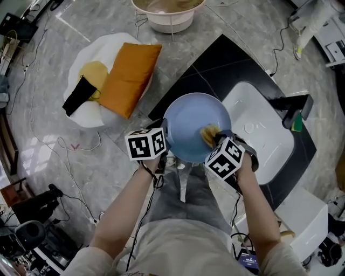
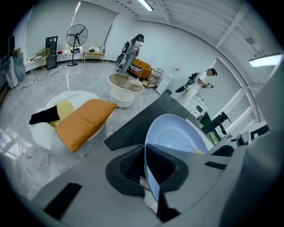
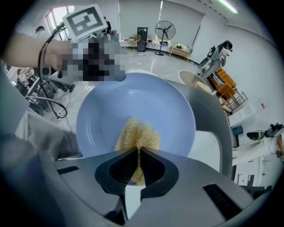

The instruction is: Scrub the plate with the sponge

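Note:
A pale blue plate (image 1: 194, 124) is held up over the edge of a white sink (image 1: 264, 135). My left gripper (image 1: 164, 141) is shut on the plate's rim (image 2: 148, 177) at its lower left, and the plate (image 2: 177, 133) stands edge-on between the jaws. My right gripper (image 1: 215, 139) is shut on a yellow fibrous sponge (image 3: 137, 135), which presses against the inside of the plate (image 3: 133, 102) near its lower right. In the head view the sponge (image 1: 208, 133) shows just above the right marker cube.
A black faucet (image 1: 294, 105) and a green item stand right of the sink, set in a dark counter (image 1: 215, 59). A white beanbag with an orange cushion (image 1: 126, 78) lies on the floor at left. A round white basin (image 1: 170, 13) stands at the top. Cables run across the floor.

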A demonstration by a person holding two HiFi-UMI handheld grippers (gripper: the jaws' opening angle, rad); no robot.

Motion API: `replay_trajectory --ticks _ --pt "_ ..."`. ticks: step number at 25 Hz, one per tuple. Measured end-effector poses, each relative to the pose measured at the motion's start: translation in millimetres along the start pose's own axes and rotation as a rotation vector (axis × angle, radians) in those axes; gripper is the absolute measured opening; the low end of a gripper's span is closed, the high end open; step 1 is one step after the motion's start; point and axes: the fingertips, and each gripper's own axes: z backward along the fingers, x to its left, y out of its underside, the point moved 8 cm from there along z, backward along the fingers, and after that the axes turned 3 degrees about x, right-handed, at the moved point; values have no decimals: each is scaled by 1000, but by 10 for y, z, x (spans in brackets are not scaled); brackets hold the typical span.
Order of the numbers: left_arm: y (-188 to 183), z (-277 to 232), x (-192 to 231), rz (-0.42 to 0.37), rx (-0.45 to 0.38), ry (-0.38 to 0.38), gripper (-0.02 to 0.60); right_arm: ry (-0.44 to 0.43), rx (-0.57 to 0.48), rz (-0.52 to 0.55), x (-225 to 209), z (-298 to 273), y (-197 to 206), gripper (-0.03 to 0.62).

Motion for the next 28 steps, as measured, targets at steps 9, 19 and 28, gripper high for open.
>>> replay_trajectory --ticks 9,19,28 --pt "4 12 0 20 14 12 26 -140 -90 124 666 -75 -487 41" --pt "4 32 23 26 31 35 26 -121 -196 46 177 -215 -1036 43" --pt "-4 33 37 37 8 21 26 119 -244 -51 -444 -215 -996 41"
